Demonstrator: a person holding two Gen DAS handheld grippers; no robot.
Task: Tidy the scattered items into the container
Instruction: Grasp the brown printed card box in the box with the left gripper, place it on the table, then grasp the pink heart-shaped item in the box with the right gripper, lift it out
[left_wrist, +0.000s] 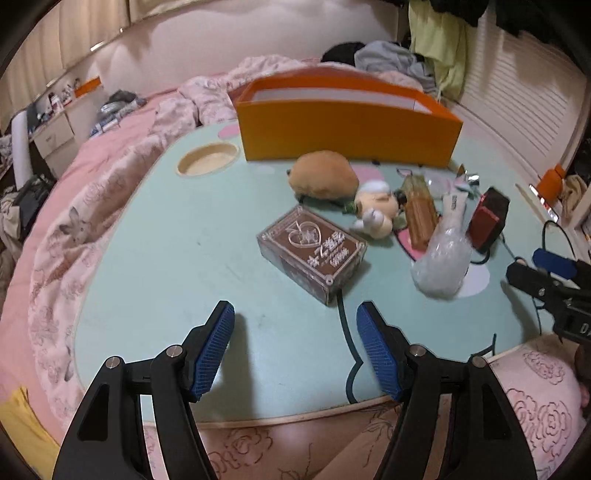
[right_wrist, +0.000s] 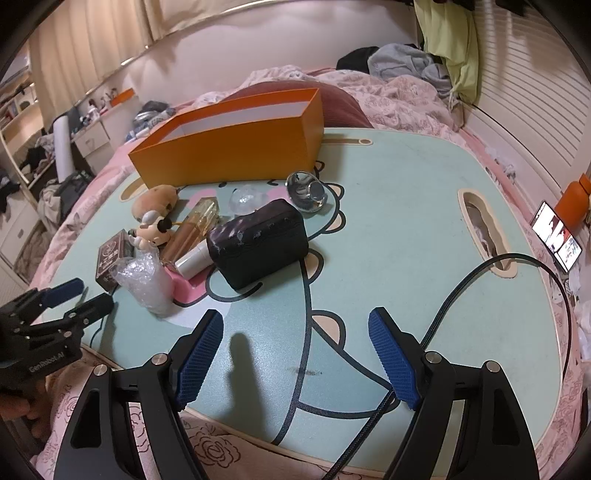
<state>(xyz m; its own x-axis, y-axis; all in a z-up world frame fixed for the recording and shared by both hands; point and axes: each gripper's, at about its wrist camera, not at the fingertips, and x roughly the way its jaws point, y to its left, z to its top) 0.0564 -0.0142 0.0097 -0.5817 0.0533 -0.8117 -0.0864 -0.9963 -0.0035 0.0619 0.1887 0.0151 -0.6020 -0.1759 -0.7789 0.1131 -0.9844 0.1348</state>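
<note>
An orange open box stands at the far side of a mint lap table; it also shows in the right wrist view. In front of it lie a brown plush, a mouse plush, a clear acrylic box, an amber bottle, a bubble-wrap bundle and a black pouch. My left gripper is open and empty, just short of the acrylic box. My right gripper is open and empty, short of the black pouch.
The table sits on a pink bed with a floral quilt. A shiny glass lid and a clear ball lie near the orange box. A black cable crosses the table's right side. A phone lies at far right.
</note>
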